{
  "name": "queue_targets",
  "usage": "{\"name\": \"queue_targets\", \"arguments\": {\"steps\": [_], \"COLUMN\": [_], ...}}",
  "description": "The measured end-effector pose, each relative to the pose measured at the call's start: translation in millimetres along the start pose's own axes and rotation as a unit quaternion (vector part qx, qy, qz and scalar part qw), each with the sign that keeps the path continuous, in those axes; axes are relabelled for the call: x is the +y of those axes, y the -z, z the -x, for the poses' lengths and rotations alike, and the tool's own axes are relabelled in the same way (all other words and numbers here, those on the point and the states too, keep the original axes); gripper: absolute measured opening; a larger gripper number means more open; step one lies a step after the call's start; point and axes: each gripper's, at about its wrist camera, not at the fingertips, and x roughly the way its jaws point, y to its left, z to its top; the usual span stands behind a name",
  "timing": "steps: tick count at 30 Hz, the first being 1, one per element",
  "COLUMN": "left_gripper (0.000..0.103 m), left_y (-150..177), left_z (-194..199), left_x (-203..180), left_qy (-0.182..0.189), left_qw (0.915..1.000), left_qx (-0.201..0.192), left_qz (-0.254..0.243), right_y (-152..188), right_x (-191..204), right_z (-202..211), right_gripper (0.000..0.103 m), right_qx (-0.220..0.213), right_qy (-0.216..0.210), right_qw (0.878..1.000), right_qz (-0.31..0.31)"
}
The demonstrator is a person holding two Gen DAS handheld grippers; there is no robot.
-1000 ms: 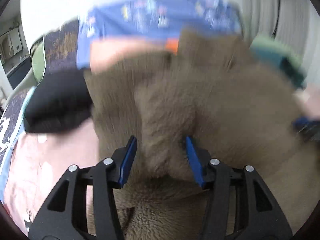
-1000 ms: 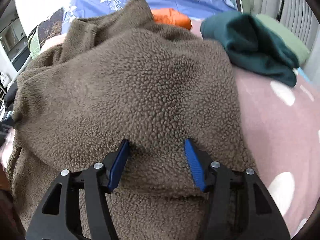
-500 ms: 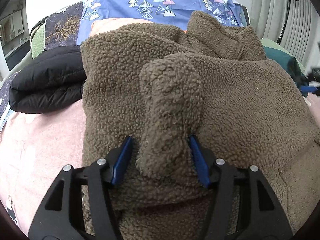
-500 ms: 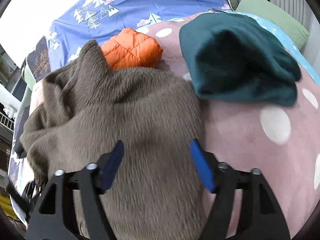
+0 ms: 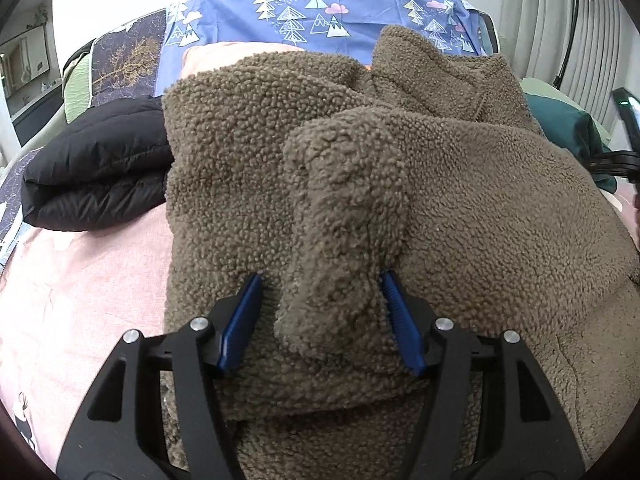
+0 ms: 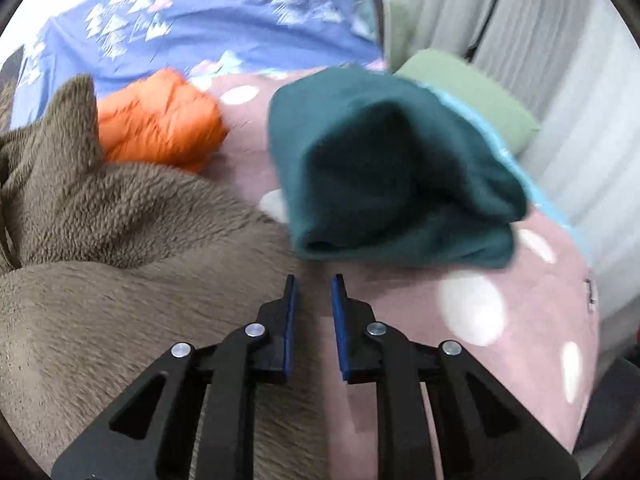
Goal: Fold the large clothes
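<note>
Although thick and bulky, the brown fleece jacket (image 5: 460,208) looks soft and limp, likely light for its size, with a nubbly pile that should grip well and not slip. It lies spread across the pink bed (image 5: 80,272), centre to right in the left wrist view, between a black puffer jacket (image 5: 96,168) at left and a teal garment (image 6: 384,168) at right. A sleeve (image 5: 344,232) lies folded over the body. The left tongs (image 5: 320,312) straddle the sleeve's near end, jaws opening, the left pad clear of the pile. The right tongs (image 6: 312,304) are closing to a narrow gap at the jacket's right edge; nothing visibly caught. Judged best hold: a doubled edge or hem, pinched deep.
</note>
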Motion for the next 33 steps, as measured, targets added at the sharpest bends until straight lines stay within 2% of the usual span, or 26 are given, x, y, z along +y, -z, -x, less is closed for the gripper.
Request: {"name": "queue_targets", "arguments": {"steps": [1, 2, 4, 6, 8, 9, 10, 11, 12, 13, 15, 16, 17, 20, 22, 23, 24, 26, 27, 29, 31, 33], "left_gripper": [0.063, 0.063, 0.060, 0.051, 0.051, 0.052, 0.053, 0.061, 0.063, 0.063, 0.062, 0.061, 0.059, 0.047, 0.043, 0.042, 0.043, 0.045, 0.047, 0.050, 0.051, 0.059], "left_y": [-0.4, -1.0, -4.9, -9.7, -13.3, -13.0, -10.9, -5.2, -0.3, 0.7, -5.2, -5.0, -4.0, -4.0, -5.6, -7.0, -8.6, -3.9, 2.3, 5.0, 4.3, 9.5], "left_z": [2.6, 6.7, 21.3, 35.2, 40.1, 33.5, 21.4, 1.4, -11.6, -14.6, -5.2, 0.7, 7.2, 33.9, 52.5, 56.4, 53.3, 21.2, 12.3, 26.9, 52.6, 82.0], "left_x": [0.0, -1.1, -6.3, -12.6, -18.7, -21.0, -21.6, -20.0, -16.4, -7.8, 2.1, 3.6, 3.3, 0.1, -0.8, -1.4, -2.1, -4.9, -1.9, 8.7, 20.9, 36.7], "left_qy": [-0.003, -0.009, -0.016, 0.009, 0.016, 0.005, -0.008, -0.022, -0.015, 0.007, 0.018, 0.012, 0.006, 0.011, 0.016, 0.015, 0.010, -0.022, -0.031, 0.001, 0.002, 0.008], "left_qw": [1.0000, 0.9999, 0.9992, 0.9981, 0.9973, 0.9979, 0.9988, 0.9992, 0.9994, 0.9998, 0.9994, 0.9995, 0.9996, 0.9990, 0.9972, 0.9966, 0.9970, 0.9997, 0.9995, 0.9994, 0.9987, 0.9982], "left_qx": [-0.004, -0.010, -0.035, -0.058, -0.068, -0.058, -0.036, -0.002, 0.018, 0.018, 0.014, 0.009, 0.002, -0.031, -0.064, -0.074, -0.071, -0.011, 0.003, -0.010, -0.029, -0.051], "left_qz": [0.000, -0.002, -0.011, -0.018, -0.022, -0.027, -0.032, -0.034, -0.027, -0.002, 0.025, 0.029, 0.028, 0.031, 0.036, 0.036, 0.031, 0.002, 0.005, 0.034, 0.041, 0.030], "right_y": [3.7, 13.0, 30.5, 52.1, 64.3, 68.2, 73.9, 73.0, 72.5, 69.8, 69.1, 72.8, 76.4, 93.6, 104.8, 110.8, 112.2, 111.3, 109.6, 108.0, 111.0, 119.7], "right_x": [4.3, 12.1, 32.2, 53.8, 65.2, 63.5, 54.1, 47.0, 41.4, 36.7, 29.7, 23.8, 25.0, 22.5, 27.9, 31.2, 31.2, 25.8, 22.8, 7.5, -12.7, -35.3], "right_z": [10.8, 31.8, 62.7, 76.5, 52.9, 29.9, 10.0, 5.0, 7.6, 15.9, 33.2, 48.6, 60.2, 87.3, 65.8, 42.6, 32.1, 47.7, 57.4, 83.9, 105.3, 114.9], "right_gripper": [0.017, 0.018, 0.023, 0.031, 0.033, 0.039, 0.054, 0.060, 0.060, 0.060, 0.055, 0.041, 0.033, 0.023, 0.023, 0.021, 0.021, 0.021, 0.021, 0.026, 0.031, 0.034], "right_qx": [-0.005, -0.015, -0.038, -0.051, -0.026, -0.007, -0.001, -0.006, 0.000, 0.005, 0.003, -0.001, -0.011, -0.046, 0.000, 0.042, 0.046, 0.038, 0.033, 0.013, -0.010, -0.017], "right_qy": [-0.040, -0.097, -0.144, -0.153, -0.109, -0.094, -0.096, -0.112, -0.120, -0.123, -0.133, -0.141, -0.155, -0.182, -0.167, -0.160, -0.163, -0.173, -0.179, -0.196, -0.192, -0.179], "right_qw": [0.999, 0.995, 0.987, 0.979, 0.983, 0.985, 0.989, 0.989, 0.990, 0.990, 0.990, 0.990, 0.987, 0.981, 0.984, 0.985, 0.984, 0.983, 0.983, 0.980, 0.981, 0.983], "right_qz": [-0.001, 0.012, 0.063, 0.122, 0.146, 0.143, 0.117, 0.092, 0.079, 0.069, 0.044, 0.030, 0.028, 0.043, 0.054, 0.056, 0.053, 0.039, 0.034, 0.029, 0.034, 0.029]}}
